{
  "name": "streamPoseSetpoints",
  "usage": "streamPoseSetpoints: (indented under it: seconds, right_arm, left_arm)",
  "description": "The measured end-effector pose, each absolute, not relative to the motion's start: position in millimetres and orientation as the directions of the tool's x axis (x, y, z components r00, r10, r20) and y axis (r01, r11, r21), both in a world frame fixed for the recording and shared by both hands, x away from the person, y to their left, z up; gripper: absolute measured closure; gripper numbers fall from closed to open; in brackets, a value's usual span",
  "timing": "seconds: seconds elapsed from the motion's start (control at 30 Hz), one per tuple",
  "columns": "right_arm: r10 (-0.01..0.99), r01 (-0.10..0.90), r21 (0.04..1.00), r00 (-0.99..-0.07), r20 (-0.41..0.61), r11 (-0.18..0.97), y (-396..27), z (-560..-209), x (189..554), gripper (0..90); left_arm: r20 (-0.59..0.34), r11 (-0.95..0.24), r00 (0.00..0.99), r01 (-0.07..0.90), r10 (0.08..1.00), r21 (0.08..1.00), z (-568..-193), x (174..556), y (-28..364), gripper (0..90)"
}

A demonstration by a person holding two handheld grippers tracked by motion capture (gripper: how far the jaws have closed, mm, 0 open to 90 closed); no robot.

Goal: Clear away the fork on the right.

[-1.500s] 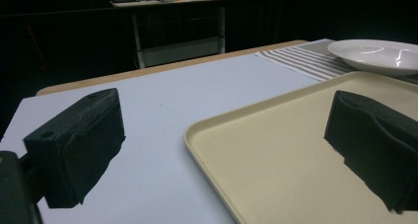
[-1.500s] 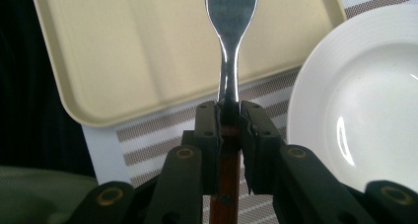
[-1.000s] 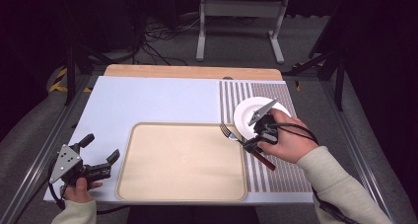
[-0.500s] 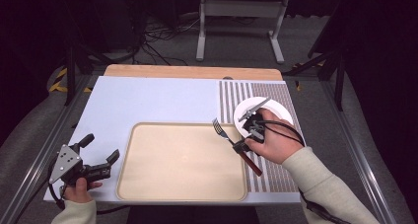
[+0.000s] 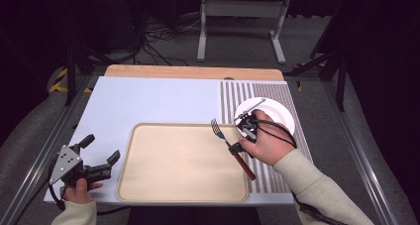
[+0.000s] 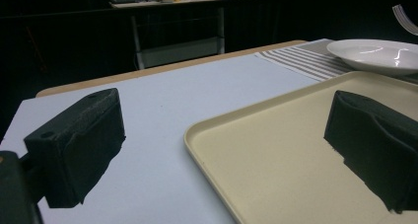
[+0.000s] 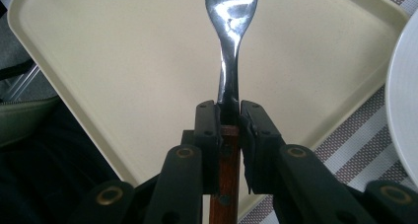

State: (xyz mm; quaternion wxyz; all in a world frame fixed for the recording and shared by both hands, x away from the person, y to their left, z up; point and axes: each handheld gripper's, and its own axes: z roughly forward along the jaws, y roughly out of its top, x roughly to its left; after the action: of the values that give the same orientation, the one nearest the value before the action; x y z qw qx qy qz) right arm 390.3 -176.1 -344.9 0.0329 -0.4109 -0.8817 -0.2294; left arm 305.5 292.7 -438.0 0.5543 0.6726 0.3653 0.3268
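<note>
A fork [image 5: 233, 146] with a steel head and a brown wooden handle hangs over the right edge of the beige tray [image 5: 163, 185]. My right gripper [image 5: 237, 147] is shut on it where steel meets wood. In the right gripper view the fork [image 7: 230, 61] points away over the tray [image 7: 113, 66], clamped between the gripper [image 7: 229, 135] jaws. My left gripper [image 5: 101, 158] rests at the table's front left corner, open, nothing between its jaws. In the left gripper view its black pads [image 6: 79, 140] frame the tray's corner [image 6: 256, 155].
A white plate [image 5: 277, 115] lies on a striped placemat [image 5: 282, 93] at the right, just behind my right hand. The light blue table top [image 5: 158, 101] spreads behind the tray. A wooden strip [image 5: 193, 72] runs along the far edge.
My right gripper has carried the fork leftward and toward the front, from beside the plate to over the tray's right edge. The left gripper has stayed put.
</note>
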Motion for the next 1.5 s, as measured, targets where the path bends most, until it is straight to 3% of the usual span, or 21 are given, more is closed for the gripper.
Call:
streamPoseSetpoints:
  seconds: [0.53, 1.5]
  right_arm:
    - [0.741, 0.789, 0.322, -0.608, 0.284, 0.524, -157, -365, 397, 78.3]
    - [0.846, 0.903, 0.164, -0.43, 0.314, 0.398, -143, -401, 406, 78.3]
  left_arm:
    - [0.032, -0.114, 0.517, 0.129, 0.856, 0.985, -438, 306, 294, 2.5]
    - [0.028, -0.108, 0.517, 0.126, 0.856, 0.986, -438, 306, 293, 2.5]
